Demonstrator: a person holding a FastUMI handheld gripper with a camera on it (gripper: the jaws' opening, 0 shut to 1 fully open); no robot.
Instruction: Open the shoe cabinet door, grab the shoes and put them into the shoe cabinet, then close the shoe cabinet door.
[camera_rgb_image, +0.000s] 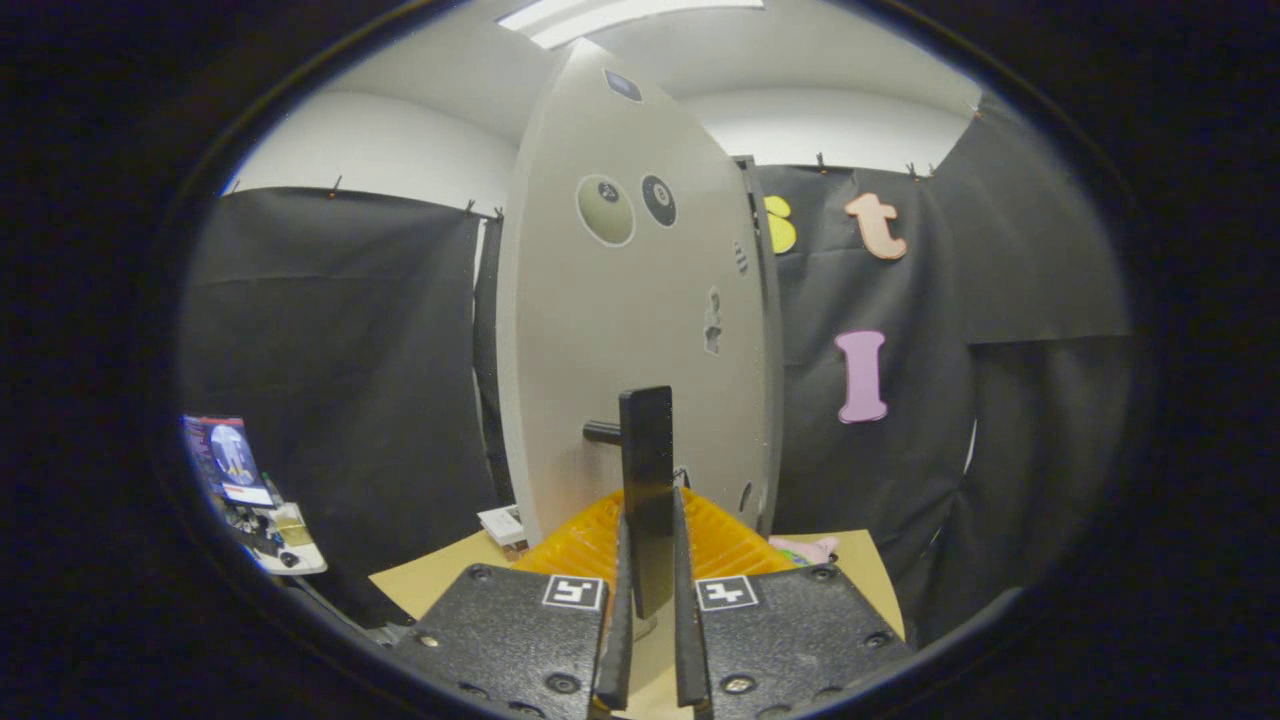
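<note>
Clamped between my gripper's (650, 610) two fingers stands a flat black upright door handle (647, 480), both fingers pressing on it. Just beyond rises the pale grey shoe cabinet door (620, 330), its handle post at left.

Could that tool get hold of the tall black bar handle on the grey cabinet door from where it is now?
Probably yes, it looks there already: the tool has the tall black bar handle of the grey cabinet door standing between its fingers, which seem closed against it, with nothing in the way.
</note>
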